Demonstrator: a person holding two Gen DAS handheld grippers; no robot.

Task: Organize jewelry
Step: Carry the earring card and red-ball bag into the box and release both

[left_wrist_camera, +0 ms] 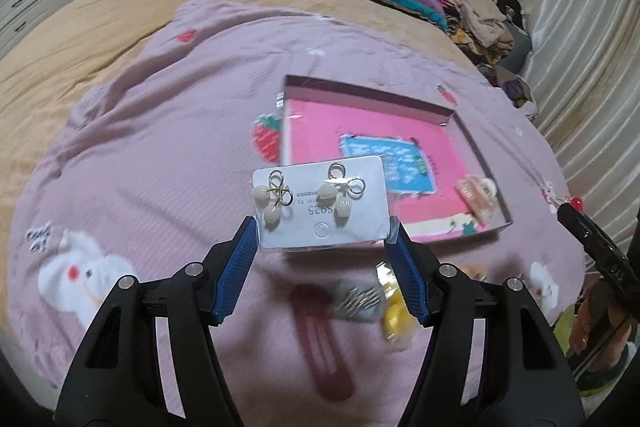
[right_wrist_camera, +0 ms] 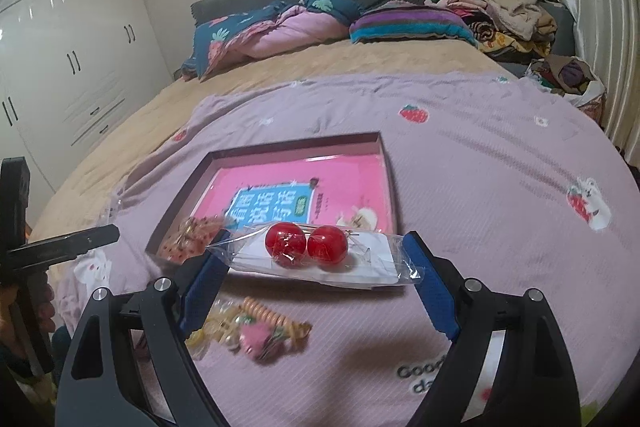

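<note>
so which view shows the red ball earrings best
The right wrist view: the red ball earrings sit sharp and centred in their clear bag, pinched between the right hand-held gripper fingers. The left wrist view shows only a small red bead at its right edge, too small to identify.

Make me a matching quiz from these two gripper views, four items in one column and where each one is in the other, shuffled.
1. pearl earring card
2. red ball earring packet
3. pink book
4. dark red hair clip

A. lying in the tray
B. held in the right gripper
C. on the bedspread below the left gripper
D. held in the left gripper

Pairs: 1-D, 2-B, 3-A, 4-C
</note>
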